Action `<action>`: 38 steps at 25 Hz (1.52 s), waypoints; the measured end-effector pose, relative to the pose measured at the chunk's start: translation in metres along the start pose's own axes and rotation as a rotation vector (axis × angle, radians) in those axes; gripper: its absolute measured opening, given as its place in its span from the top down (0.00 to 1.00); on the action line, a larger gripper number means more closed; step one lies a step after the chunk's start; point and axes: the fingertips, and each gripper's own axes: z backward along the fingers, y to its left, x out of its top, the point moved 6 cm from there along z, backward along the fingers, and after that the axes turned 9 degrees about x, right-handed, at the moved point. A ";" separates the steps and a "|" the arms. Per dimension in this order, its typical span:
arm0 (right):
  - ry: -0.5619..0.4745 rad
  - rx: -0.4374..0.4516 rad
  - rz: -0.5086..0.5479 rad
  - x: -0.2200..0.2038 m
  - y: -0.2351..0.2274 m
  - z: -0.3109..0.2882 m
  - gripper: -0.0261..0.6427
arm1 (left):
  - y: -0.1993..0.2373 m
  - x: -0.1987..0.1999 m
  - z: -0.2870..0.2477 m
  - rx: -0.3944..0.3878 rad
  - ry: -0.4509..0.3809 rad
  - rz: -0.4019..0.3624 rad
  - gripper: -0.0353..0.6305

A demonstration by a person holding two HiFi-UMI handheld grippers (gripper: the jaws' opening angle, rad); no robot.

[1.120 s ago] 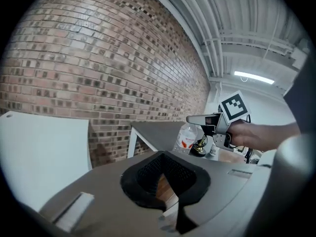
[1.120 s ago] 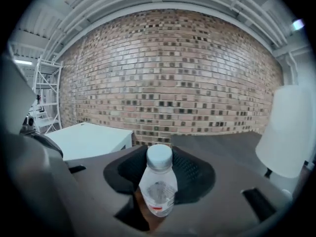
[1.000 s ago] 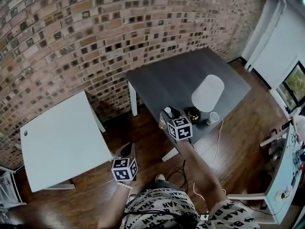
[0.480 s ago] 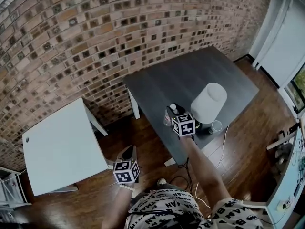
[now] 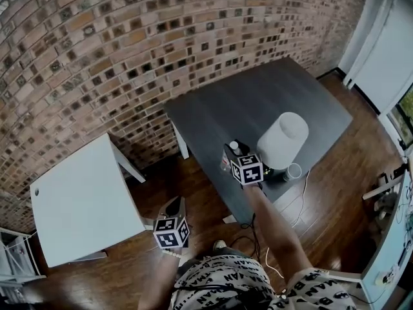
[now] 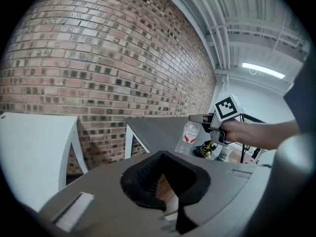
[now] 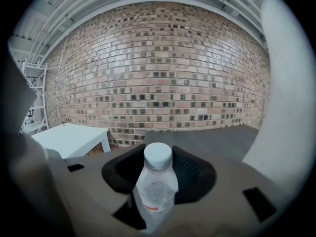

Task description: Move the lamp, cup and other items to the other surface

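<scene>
Head view: bottle (image 5: 230,148), lamp (image 5: 282,141) and cup (image 5: 293,171) near dark table (image 5: 245,102) edge.
Left gripper view: left gripper (image 6: 165,190) spread apart, empty.
Right gripper view: right gripper (image 7: 158,181) just opening, flanking bottle, not pressing.

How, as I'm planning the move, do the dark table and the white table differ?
The dark table looks bigger than the white table. The dark table bears the lamp, bottle and cup; the white table bears none. Both stand by the brick wall.

Head view overhead, gripper views share bottle (image 7: 155,189)
</scene>
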 end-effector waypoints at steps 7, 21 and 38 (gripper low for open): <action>-0.021 -0.017 -0.017 0.001 -0.001 0.006 0.60 | -0.003 0.002 -0.003 -0.013 0.007 -0.007 0.94; -0.124 -0.115 -0.097 -0.007 0.022 0.117 0.63 | -0.023 0.008 -0.004 -0.118 0.007 -0.070 0.94; -0.012 -0.252 -0.339 -0.126 0.121 0.241 0.96 | -0.057 -0.026 0.047 -0.332 0.053 -0.181 0.94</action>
